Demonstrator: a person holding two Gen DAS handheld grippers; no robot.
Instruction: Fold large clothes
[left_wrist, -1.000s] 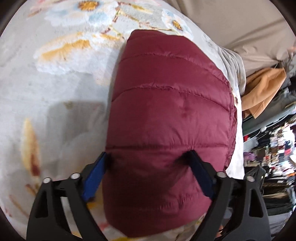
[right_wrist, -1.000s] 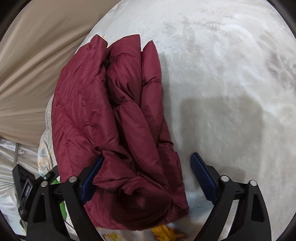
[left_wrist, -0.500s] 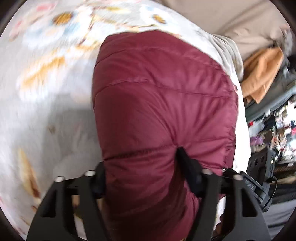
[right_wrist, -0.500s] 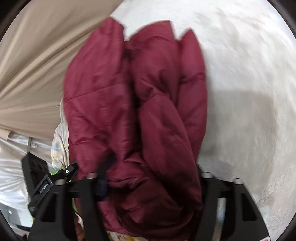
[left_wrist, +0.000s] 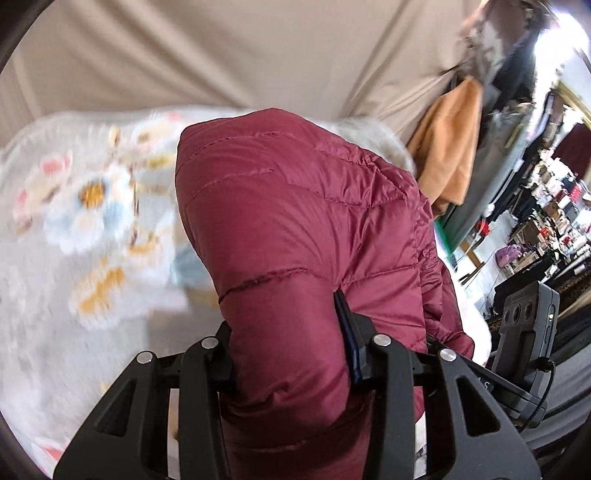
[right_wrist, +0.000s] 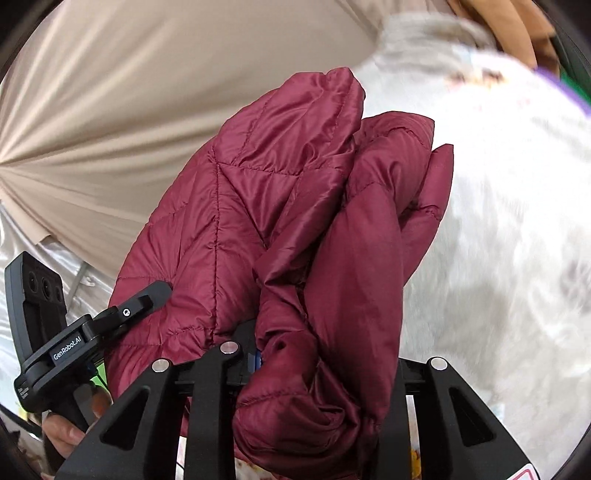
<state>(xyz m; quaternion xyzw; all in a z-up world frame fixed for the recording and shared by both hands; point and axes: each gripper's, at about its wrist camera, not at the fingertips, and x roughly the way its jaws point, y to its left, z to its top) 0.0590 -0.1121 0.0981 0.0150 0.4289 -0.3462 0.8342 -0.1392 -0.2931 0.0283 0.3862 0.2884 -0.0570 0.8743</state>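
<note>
A folded maroon puffer jacket fills the middle of the left wrist view, lifted above the flowered white blanket. My left gripper is shut on its near edge, the padding bulging between the fingers. In the right wrist view the same jacket shows its bunched layers and sleeve ends. My right gripper is shut on the jacket's thick near end. The other handheld gripper shows at lower left.
A beige sheet hangs behind the bed. An orange garment hangs at the right, with cluttered shelves beyond. The white fleecy blanket spreads to the right in the right wrist view.
Both grippers closed on the jacket's near edge and lifted it off the blanket. The views have tilted up toward the beige sheet.
</note>
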